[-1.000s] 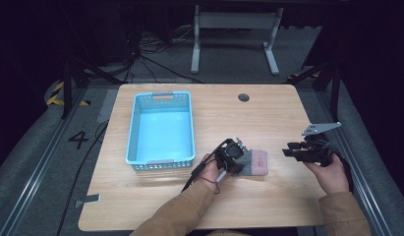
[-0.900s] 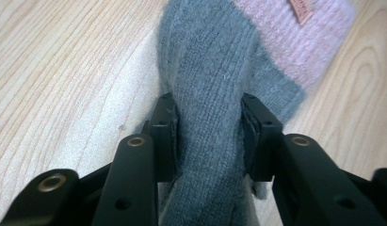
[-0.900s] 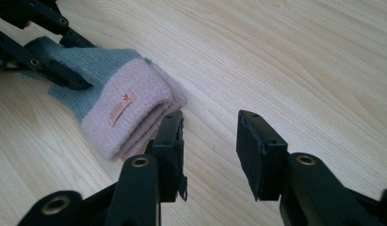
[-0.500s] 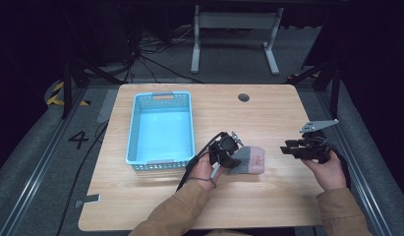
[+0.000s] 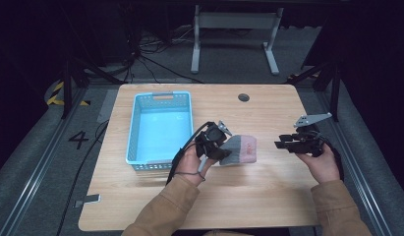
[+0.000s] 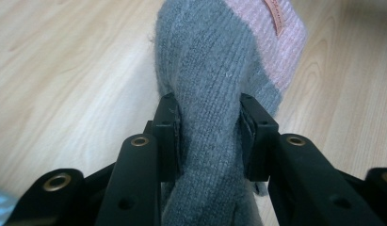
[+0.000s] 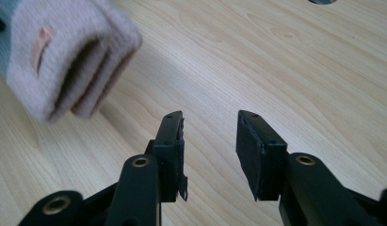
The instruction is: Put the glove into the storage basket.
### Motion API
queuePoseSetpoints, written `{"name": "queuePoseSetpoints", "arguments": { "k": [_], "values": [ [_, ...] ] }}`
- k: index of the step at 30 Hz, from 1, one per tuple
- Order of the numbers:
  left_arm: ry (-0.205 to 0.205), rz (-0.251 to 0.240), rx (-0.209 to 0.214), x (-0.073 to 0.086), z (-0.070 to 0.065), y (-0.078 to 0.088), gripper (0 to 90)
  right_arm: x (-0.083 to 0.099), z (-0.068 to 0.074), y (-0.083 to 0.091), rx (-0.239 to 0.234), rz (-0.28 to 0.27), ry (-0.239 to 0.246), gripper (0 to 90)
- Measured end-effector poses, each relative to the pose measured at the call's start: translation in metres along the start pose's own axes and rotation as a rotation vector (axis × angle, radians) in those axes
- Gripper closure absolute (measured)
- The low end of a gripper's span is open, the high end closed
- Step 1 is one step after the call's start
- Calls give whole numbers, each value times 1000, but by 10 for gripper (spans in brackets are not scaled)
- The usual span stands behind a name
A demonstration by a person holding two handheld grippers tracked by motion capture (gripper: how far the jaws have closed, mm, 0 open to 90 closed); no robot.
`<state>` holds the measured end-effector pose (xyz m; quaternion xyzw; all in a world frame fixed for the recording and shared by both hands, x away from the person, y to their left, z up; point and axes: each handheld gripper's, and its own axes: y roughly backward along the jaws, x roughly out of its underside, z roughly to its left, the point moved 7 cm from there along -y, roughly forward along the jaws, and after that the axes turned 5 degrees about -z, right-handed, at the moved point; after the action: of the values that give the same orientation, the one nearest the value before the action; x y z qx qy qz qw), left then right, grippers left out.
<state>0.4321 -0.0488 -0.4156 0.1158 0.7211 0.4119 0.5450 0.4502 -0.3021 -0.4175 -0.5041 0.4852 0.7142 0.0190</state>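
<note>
A folded knitted piece, grey with a pink cuff and a small tag, hangs just above the wooden table near its middle. My left gripper is shut on its grey end. In the left gripper view both pads press into the grey knit, and the pink cuff points away. My right gripper is held at the right of the table and stands open, with nothing between its fingers. In the right gripper view the pink cuff floats at the upper left, apart from the jaws.
A light-blue plastic basket sits on the left half of the table, just left of my left hand. A round cable hole lies near the far edge. Beyond the table a desk frame and cables stand on the dark floor.
My left gripper has risen and drifted left toward the basket, lifting the knitted piece off the table. The right gripper has stayed in place.
</note>
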Motion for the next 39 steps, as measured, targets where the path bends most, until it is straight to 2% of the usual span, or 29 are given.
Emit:
{"name": "queuePoseSetpoints", "arguments": {
  "k": [11,15,23,32,39],
  "values": [
    [40,-25,-43,6,23,36,653,-15,2,-13,-32,-7,21,621],
    [73,-38,-44,9,35,53,652,-15,3,-15,-35,-5,24,621],
    [95,-50,-93,17,63,83,651,-10,3,-14,-27,5,11,621],
    [123,-53,-124,27,89,101,650,-2,1,-10,-13,13,-6,621],
    [152,-45,-136,39,114,112,650,5,-1,-8,-5,18,-16,620]
  ]
}}
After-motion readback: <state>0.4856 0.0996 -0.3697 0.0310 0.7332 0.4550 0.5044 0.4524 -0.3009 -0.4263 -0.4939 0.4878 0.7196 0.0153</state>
